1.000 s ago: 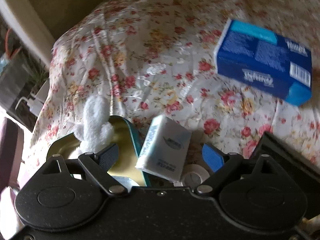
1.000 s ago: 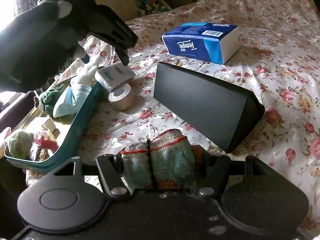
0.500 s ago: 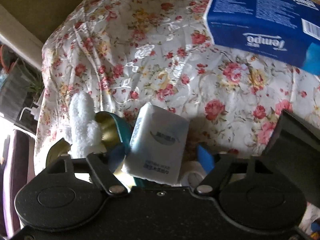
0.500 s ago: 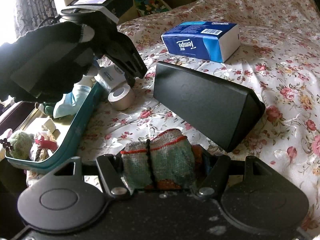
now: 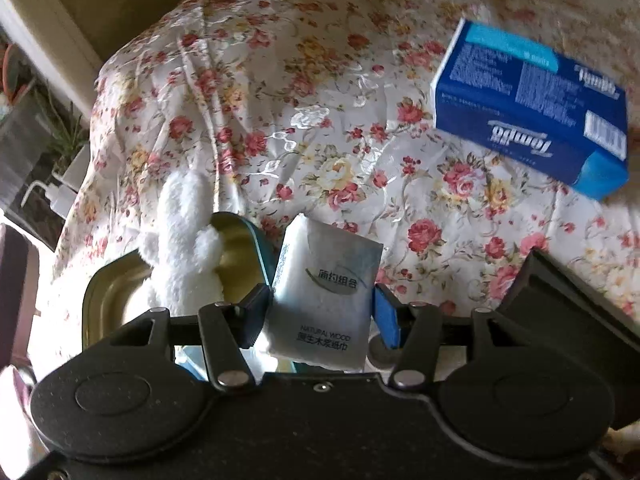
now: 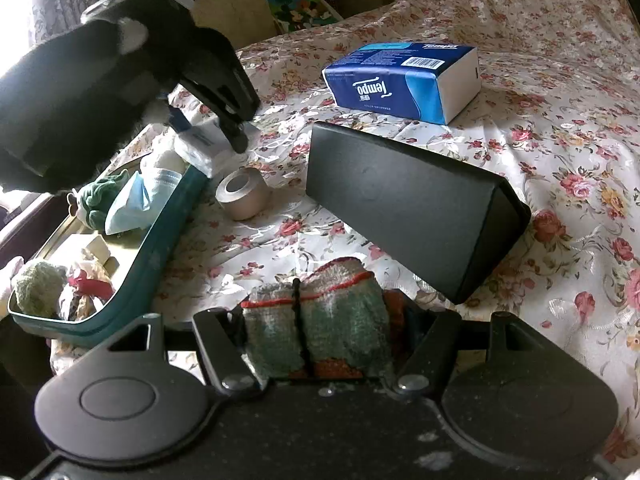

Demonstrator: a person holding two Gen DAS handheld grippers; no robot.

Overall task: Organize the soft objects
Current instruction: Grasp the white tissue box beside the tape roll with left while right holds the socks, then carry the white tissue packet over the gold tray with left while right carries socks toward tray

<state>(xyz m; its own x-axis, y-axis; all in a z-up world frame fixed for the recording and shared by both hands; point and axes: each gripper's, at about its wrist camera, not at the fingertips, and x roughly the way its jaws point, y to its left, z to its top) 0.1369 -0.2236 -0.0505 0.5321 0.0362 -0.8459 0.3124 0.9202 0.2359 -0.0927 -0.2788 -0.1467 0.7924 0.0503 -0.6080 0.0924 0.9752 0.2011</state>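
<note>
both hand-held grippers clamped: left (image 5: 322,312) on tissue pack (image 5: 324,296), right (image 6: 320,334) on sock bundle (image 6: 316,320), beside black box (image 6: 412,208).

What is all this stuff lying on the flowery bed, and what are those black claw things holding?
Tissue box: one, blue and white, far side of the bed.
Small tissue pack: one, white, between the left gripper's fingers.
Tape roll: one, beige, beside the tray.
Tray: one, teal, at the bed's edge.
Plush toy: one, white, in the tray.
Face mask: one, light blue, in the tray.
Black case: one, mid-bed.
Knitted bundle: one, green with red trim, in the right gripper.
Left gripper: black, blue pads.
Right gripper: black.
</note>
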